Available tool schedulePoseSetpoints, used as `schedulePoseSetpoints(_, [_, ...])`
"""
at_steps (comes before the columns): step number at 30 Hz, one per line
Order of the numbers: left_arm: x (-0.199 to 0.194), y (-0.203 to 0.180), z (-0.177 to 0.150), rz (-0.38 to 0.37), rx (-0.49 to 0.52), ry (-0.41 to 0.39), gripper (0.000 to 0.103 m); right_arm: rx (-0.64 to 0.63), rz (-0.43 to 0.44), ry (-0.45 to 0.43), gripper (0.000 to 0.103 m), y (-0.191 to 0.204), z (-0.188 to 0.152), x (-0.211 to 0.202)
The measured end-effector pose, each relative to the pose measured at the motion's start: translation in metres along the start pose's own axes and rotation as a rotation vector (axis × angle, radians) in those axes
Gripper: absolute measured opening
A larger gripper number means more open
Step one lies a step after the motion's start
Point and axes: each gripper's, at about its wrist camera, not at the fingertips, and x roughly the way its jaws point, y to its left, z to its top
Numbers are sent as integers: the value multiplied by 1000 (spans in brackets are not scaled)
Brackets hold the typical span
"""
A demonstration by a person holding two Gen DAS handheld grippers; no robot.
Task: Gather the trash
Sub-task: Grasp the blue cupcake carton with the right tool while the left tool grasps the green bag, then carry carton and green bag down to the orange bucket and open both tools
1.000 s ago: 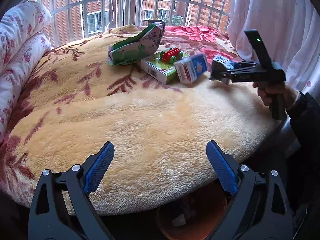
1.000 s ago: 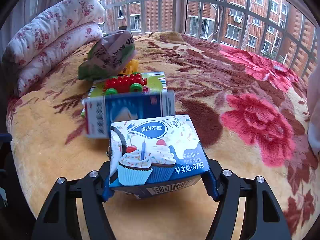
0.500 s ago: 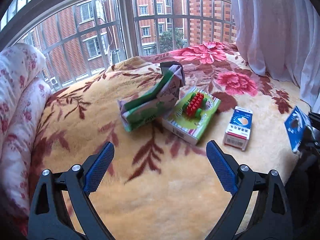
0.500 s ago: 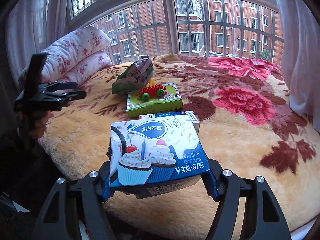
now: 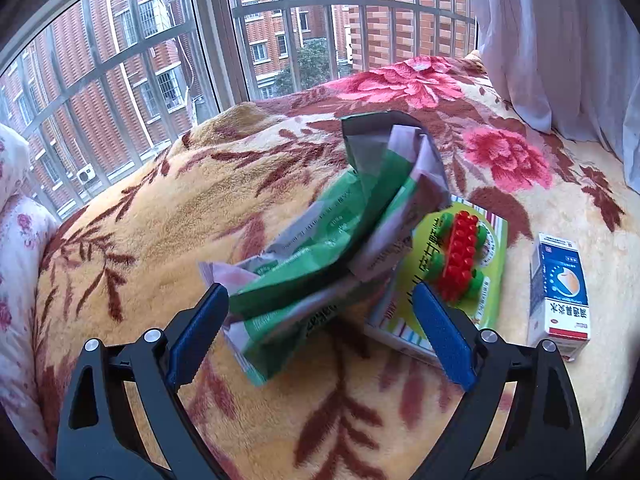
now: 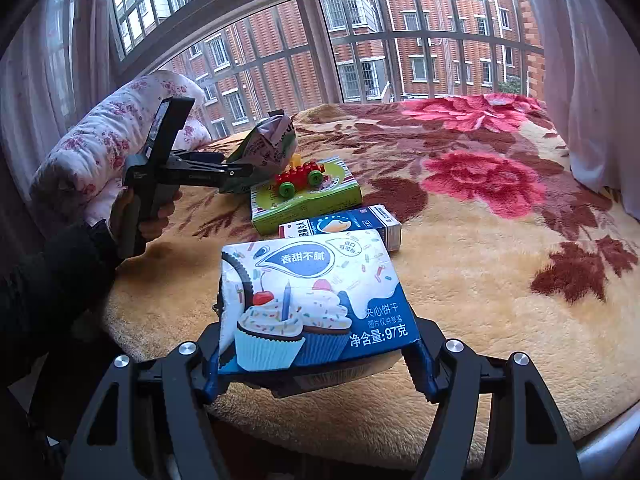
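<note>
A crumpled green and white snack bag lies on the floral blanket, leaning on a green box. My left gripper is open, its jaws on either side of the bag's near end. It also shows in the right wrist view at the bag. My right gripper is shut on a blue and white cupcake biscuit packet, held above the bed's near edge. A small blue and white carton lies flat to the right; it also shows in the right wrist view.
A green box carries a red and green toy block car. A rolled floral quilt lies at the left. Barred windows stand behind the bed and white curtains hang at the right. The blanket covers the bed.
My left gripper has moved forward to the green bag, which now sits between its open jaws. My right gripper has pulled back toward the bed edge, still holding the packet.
</note>
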Motion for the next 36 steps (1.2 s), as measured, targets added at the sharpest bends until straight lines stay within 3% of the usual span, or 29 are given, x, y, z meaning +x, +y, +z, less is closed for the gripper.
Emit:
schedulePoseSetpoints(5, [16,12,9,-26,26,5,90,15,3,20,68,0,-1,11])
schedulePoseSetpoints(7, [20,11,12,-59,52,13,51,17,5,22,68,1,-2,13])
schedulePoseSetpoints(10, [22,5,12,-52,76,14,26,20,4,20,68,3,-3,14])
schedulePoseSetpoints(14, [20,4,11,-28,31,20,20,27,10,6,68,5,-4,11])
schedulePoseSetpoints(18, [2,11,10,47,-48,13,19,16,3,-6,68,6,-5,5])
schedulePoseSetpoints(28, [-87,31,-32,112,-259,-46,18,36,24,-19,68,8,-12,-6])
schedulePoseSetpoints(36, [-147,-13,-81,138,-285,-25,18,12,28,-41,68,24,-17,-21])
